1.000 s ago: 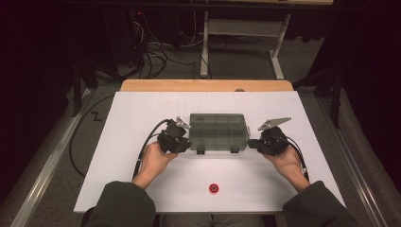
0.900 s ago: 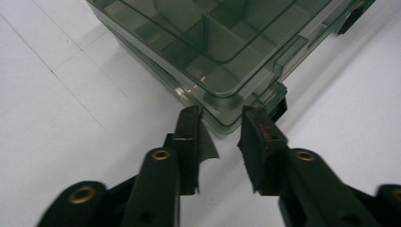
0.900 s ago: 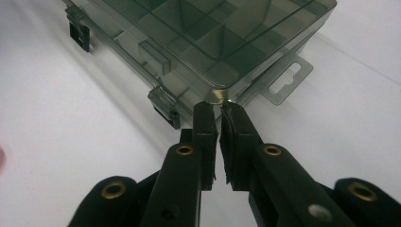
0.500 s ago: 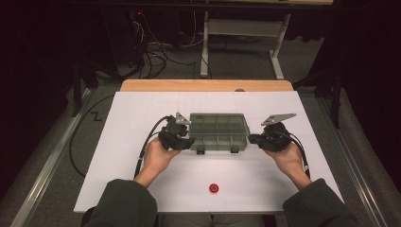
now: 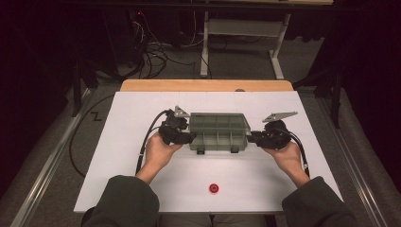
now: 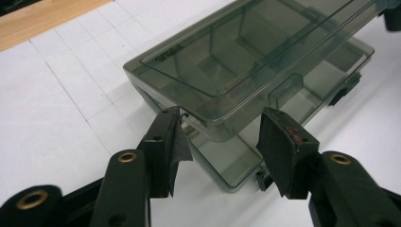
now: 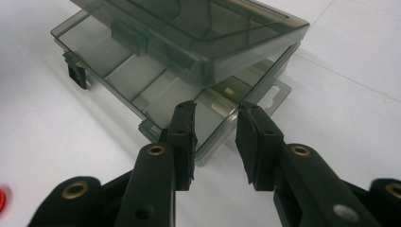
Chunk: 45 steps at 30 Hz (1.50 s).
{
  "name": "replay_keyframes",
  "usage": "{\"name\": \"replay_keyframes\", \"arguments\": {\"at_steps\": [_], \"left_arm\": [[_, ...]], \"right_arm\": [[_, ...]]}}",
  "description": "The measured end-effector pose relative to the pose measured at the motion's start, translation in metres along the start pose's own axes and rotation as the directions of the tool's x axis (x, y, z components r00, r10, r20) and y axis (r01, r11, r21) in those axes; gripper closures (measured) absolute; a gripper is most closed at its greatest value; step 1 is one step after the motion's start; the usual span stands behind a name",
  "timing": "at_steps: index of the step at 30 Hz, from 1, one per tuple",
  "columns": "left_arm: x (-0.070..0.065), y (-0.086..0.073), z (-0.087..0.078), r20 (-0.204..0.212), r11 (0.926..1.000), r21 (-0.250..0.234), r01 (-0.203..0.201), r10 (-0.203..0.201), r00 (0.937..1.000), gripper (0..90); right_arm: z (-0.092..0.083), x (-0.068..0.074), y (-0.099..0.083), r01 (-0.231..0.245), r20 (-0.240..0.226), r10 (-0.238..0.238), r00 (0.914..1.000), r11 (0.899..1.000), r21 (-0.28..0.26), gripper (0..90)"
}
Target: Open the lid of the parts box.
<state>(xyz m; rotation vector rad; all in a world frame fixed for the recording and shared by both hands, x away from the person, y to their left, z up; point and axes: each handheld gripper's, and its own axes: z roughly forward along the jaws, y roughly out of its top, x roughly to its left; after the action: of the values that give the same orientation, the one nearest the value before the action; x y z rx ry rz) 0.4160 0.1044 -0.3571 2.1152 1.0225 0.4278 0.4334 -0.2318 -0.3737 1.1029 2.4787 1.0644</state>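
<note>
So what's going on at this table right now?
A person works a smoky plastic organizer box on a white table, one tool at each end. The lid sits ajar above the tray. The left tool and the right tool have just been opening; each is open, the box's edge in its gap, pads not pressing. A small red thing lies nearer the person.

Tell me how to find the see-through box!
Look at the white table. In its middle, between the left gripper and right gripper, lies the box. It is smoky, clear plastic with dividers inside, unlike the small red thing nearer the person.
</note>
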Motion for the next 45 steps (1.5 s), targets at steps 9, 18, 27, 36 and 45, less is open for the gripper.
{"name": "replay_keyframes", "arguments": {"at_steps": [9, 18, 27, 36, 45], "left_arm": [[0.004, 0.006, -0.002, -0.009, 0.9998, -0.017, 0.009, -0.009, 0.9999, 52.9], [0.008, 0.011, -0.002, -0.003, 0.9993, -0.021, 0.03, -0.03, 0.9996, 55.3], [0.012, 0.014, -0.003, 0.001, 0.9989, -0.028, 0.039, -0.039, 0.9992, 57.4], [0.013, 0.016, -0.004, 0.003, 0.998, -0.037, 0.05, -0.05, 0.9987, 57.6], [0.013, 0.018, -0.004, -0.001, 0.998, -0.041, 0.047, -0.047, 0.9989, 57.5]], "right_arm": [[0.008, -0.003, 0.008, -0.03, 0.039, 0.028, 0.9988, 0.999, 0.03, 70.3], [0.02, -0.011, 0.017, -0.084, 0.051, 0.081, 0.9955, 0.994, 0.074, 71.3], [0.03, -0.017, 0.02, -0.107, 0.068, 0.099, 0.9927, 0.987, 0.12, 72.3], [0.037, -0.014, 0.033, -0.095, 0.083, 0.084, 0.993, 0.986, 0.139, 74.6], [0.046, -0.018, 0.036, -0.108, 0.091, 0.093, 0.9915, 0.978, 0.178, 74.9]]}}
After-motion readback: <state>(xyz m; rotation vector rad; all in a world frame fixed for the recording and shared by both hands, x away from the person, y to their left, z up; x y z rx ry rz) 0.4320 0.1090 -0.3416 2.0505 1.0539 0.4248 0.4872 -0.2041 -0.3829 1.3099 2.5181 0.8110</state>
